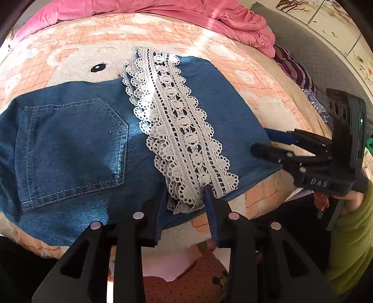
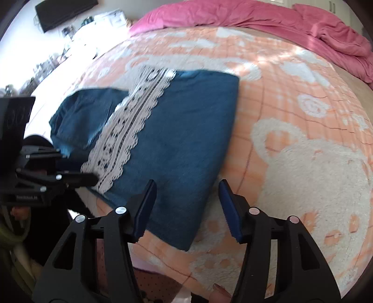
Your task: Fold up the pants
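Blue denim pants [image 1: 77, 144] lie folded on the bed, back pocket up, with a white lace hem [image 1: 177, 130] running across them toward me. My left gripper [image 1: 185, 193] stands at the lace's near end. Its blue-padded fingers flank the bunched lace with a gap and do not pinch it. In the right wrist view the pants [image 2: 186, 121] form a neat rectangle, and the left gripper [image 2: 78, 166] sits at the near end of the lace [image 2: 130, 123]. My right gripper [image 2: 186, 184] is open over the denim's near corner, holding nothing. It also shows at the denim's right edge [image 1: 261, 139].
The bed carries a peach blanket with white bear shapes [image 2: 303, 163]. A pink duvet [image 1: 163, 11] is bunched along the far side. Striped cloth [image 1: 293, 67] lies at the right edge. A green sleeve [image 1: 349, 233] holds the right gripper. Beyond the bed, a dark screen [image 2: 65, 11] stands above a cluttered surface.
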### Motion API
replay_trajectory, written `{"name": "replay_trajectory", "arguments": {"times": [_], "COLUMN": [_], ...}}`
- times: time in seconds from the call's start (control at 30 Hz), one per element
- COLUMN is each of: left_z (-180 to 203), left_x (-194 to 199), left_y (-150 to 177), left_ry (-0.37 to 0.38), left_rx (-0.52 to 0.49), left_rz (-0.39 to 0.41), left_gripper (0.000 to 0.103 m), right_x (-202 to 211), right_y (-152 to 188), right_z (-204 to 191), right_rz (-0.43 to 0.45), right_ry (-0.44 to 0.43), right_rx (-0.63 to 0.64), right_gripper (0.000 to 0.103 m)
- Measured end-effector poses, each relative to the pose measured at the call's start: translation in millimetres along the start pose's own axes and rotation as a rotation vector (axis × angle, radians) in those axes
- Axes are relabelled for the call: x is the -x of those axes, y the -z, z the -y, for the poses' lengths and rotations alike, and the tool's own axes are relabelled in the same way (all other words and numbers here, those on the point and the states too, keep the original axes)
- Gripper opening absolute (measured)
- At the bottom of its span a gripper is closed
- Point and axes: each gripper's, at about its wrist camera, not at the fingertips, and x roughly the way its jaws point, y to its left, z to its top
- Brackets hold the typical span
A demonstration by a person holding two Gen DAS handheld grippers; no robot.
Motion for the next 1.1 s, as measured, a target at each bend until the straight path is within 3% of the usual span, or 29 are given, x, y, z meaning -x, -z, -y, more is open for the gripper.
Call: {"name": "replay_trajectory", "arguments": {"times": [0.2,0.5,0.6,0.7,0.9,1.1], "left_z": [1,-14,-30,-47,-94,-130], "left_x": [13,47,62,77,108,107], "left_y": [0,3,5,8,21,25], "left_ry": [-0.01,-0.011,-0.034,-0.084,-0.199,-0.202], "left_rx": [-0.007,0.029,0.069,0.111,0.201,0.3], "left_rz": [0.026,0.091,0.123,0.157,0.208,0.206], "left_gripper": [0.032,0.041,0.041,0.061,0.066,0.069], "right_x": [17,22,21,20,14,-5], "right_y": [-6,-17,-20,-24,-46,-77], "right_z": [12,-2,-8,-13,-32,-72], "right_rz": [0.097,0.16,0.175,0.187,0.191,0.138], "right_ry": [-0.005,-0.007,-0.002,-0.01,-0.033,-0.102], "right_rx": [-0.068,-0.033,-0.02,-0.017,0.013,0.092], "right_gripper": [0.058,0.069,0.073,0.076,0.082,0.084]}}
